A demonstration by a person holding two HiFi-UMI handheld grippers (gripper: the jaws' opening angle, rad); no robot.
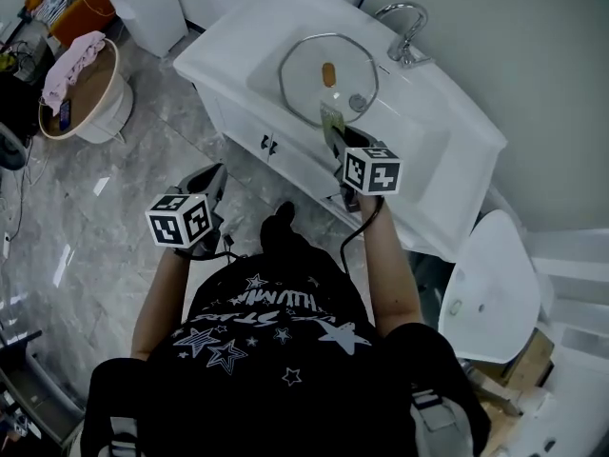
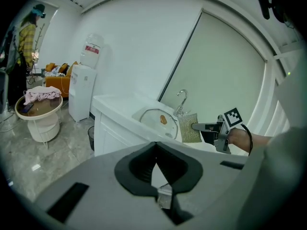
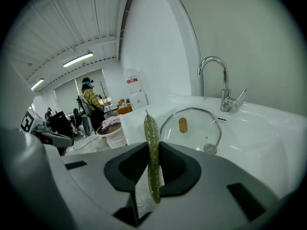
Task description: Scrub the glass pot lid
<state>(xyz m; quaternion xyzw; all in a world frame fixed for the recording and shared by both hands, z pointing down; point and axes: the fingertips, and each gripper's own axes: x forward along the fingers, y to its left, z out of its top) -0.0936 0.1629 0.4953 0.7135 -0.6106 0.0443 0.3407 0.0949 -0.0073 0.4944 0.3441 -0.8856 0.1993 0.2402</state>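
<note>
The glass pot lid (image 1: 328, 72), with a steel rim and a brown knob, lies in the white sink basin (image 1: 271, 69). My right gripper (image 1: 339, 143) hovers at the basin's near edge, shut on a green scrub sponge (image 1: 331, 122) that sticks out toward the lid without touching it. In the right gripper view the sponge (image 3: 152, 157) stands edge-on between the jaws, with the lid (image 3: 192, 127) beyond it. My left gripper (image 1: 211, 184) hangs out over the floor in front of the cabinet, shut and holding nothing. The left gripper view shows the lid (image 2: 158, 121) and the sponge (image 2: 190, 127).
A chrome faucet (image 1: 404, 31) stands behind the basin, and a drain plug (image 3: 209, 148) sits by the lid. A round basket with pink cloth (image 1: 81, 84) and a water dispenser (image 1: 143, 3) stand to the left. A white basin (image 1: 495, 284) lies at the right. A person (image 3: 91, 99) stands far back.
</note>
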